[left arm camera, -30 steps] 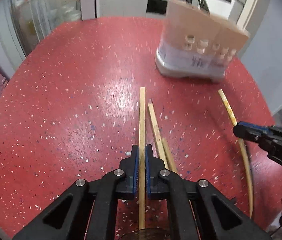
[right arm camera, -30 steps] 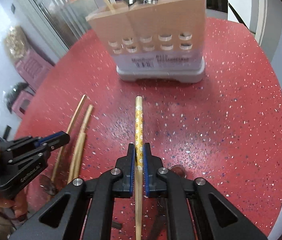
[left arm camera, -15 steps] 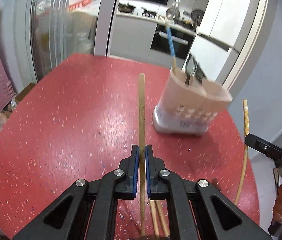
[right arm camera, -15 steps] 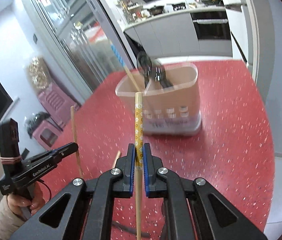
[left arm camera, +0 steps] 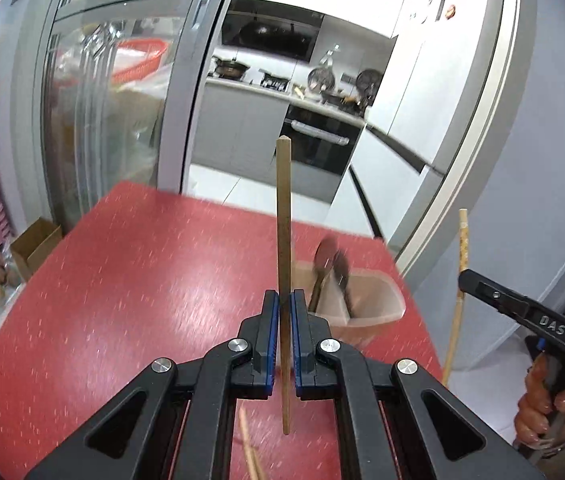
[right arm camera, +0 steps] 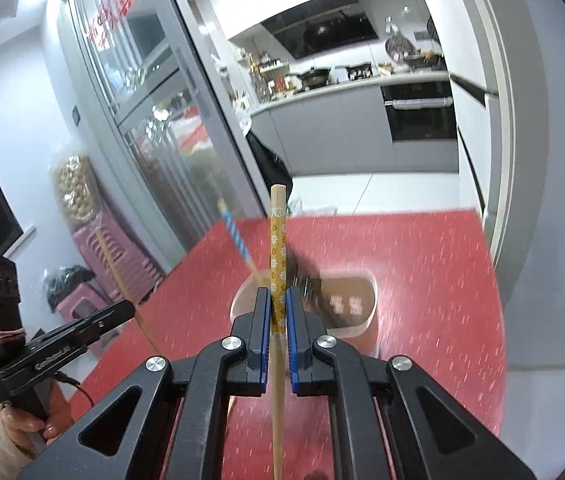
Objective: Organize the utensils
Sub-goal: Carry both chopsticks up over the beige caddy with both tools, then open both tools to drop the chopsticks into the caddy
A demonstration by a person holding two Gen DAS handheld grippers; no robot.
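Observation:
My left gripper point(left arm camera: 285, 300) is shut on a plain wooden chopstick point(left arm camera: 283, 216) that sticks up ahead of the fingers, high above the red speckled table point(left arm camera: 142, 280). My right gripper point(right arm camera: 278, 300) is shut on a yellow flower-patterned chopstick point(right arm camera: 277, 240). Below both stands the beige utensil holder point(left arm camera: 366, 308), also the utensil holder point(right arm camera: 358, 304), with dark spoons point(left arm camera: 324, 264) and a blue-striped chopstick point(right arm camera: 238, 244) in it. In the left wrist view the right gripper point(left arm camera: 462, 278) shows at the right edge, and in the right wrist view the left gripper point(right arm camera: 130, 310) at the left.
Two more wooden chopsticks point(left arm camera: 248, 448) lie on the table under my left gripper. Beyond the table are a glass sliding door point(left arm camera: 122, 100), pink stacked stools point(right arm camera: 118, 256), a cardboard box point(left arm camera: 36, 242) on the floor and a kitchen counter point(right arm camera: 342, 84).
Both grippers have risen off the table with their chopsticks and tilted up. The holder, earlier ahead at table level, now sits low and close in both views, and the kitchen fills the upper half.

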